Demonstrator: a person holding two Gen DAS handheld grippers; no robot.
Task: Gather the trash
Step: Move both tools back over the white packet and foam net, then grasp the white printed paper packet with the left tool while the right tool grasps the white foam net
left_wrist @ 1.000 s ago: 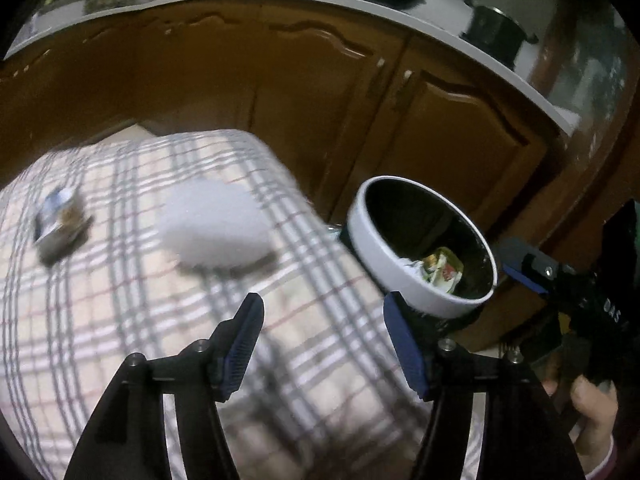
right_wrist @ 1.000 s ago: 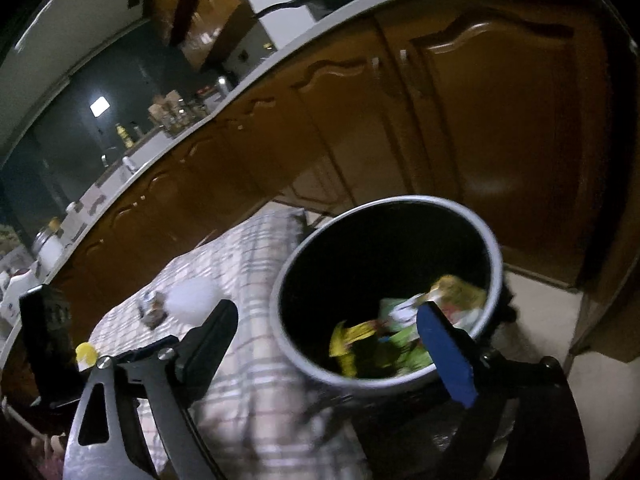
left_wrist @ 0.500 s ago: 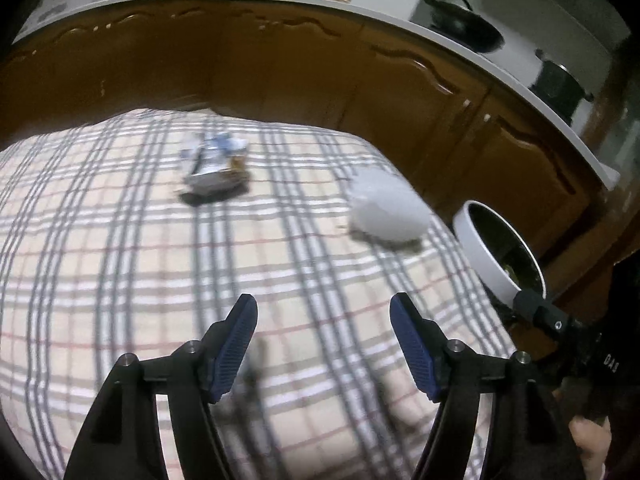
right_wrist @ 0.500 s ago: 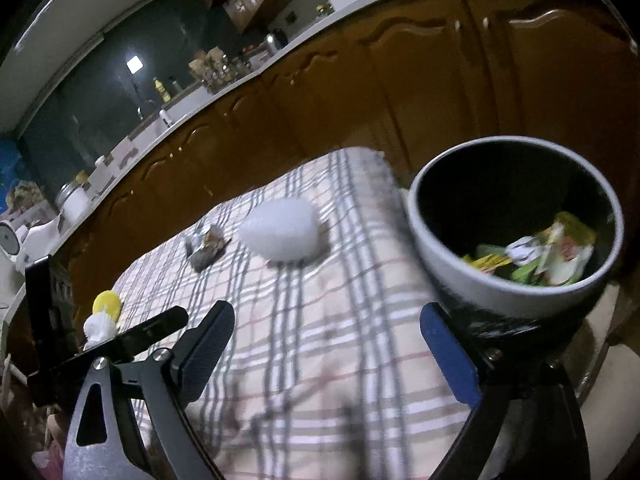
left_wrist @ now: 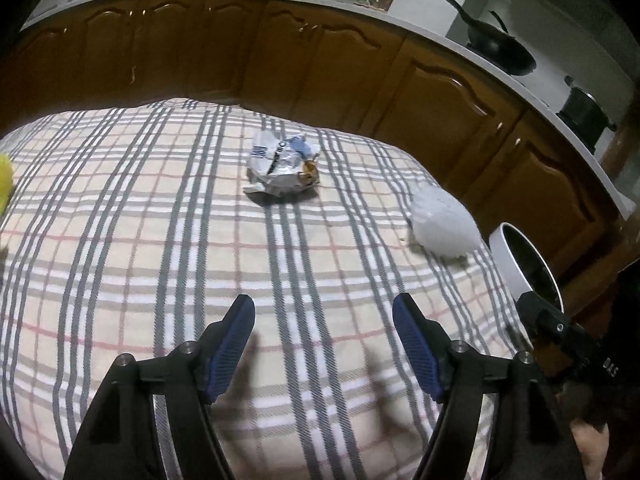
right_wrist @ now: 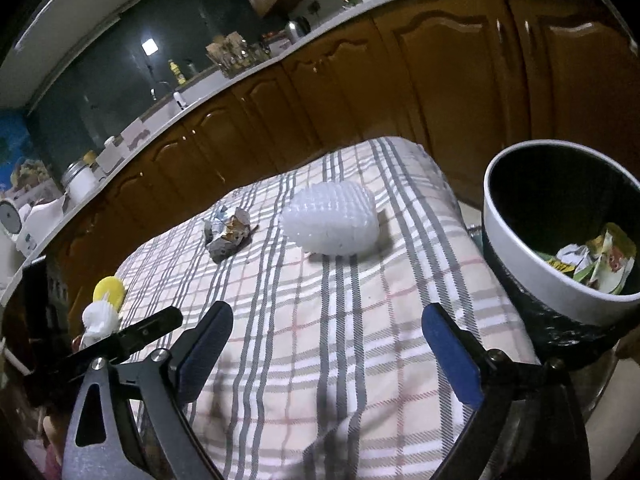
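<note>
A crumpled silver-blue wrapper (left_wrist: pixel 282 165) lies on the plaid tablecloth (left_wrist: pixel 120 220), ahead of my open, empty left gripper (left_wrist: pixel 324 328). A white foam net (left_wrist: pixel 444 226) lies to its right near the table edge. In the right wrist view the wrapper (right_wrist: pixel 228 234) and the foam net (right_wrist: pixel 332 220) lie ahead of my open, empty right gripper (right_wrist: pixel 326 340). A white bin (right_wrist: pixel 560 232) with several wrappers inside stands off the table's right edge; it also shows in the left wrist view (left_wrist: pixel 524 268).
A yellow object (right_wrist: pixel 109 290) and a white crumpled piece (right_wrist: pixel 99 318) lie at the table's left end. Brown kitchen cabinets (left_wrist: pixel 320 56) run behind the table. A black pan (left_wrist: pixel 500 52) and a black pot (left_wrist: pixel 584 114) stand on the counter.
Both grippers have swung left from the bin toward the table. The wrapper has come to the middle of the left view; the bin has shifted to the right edge.
</note>
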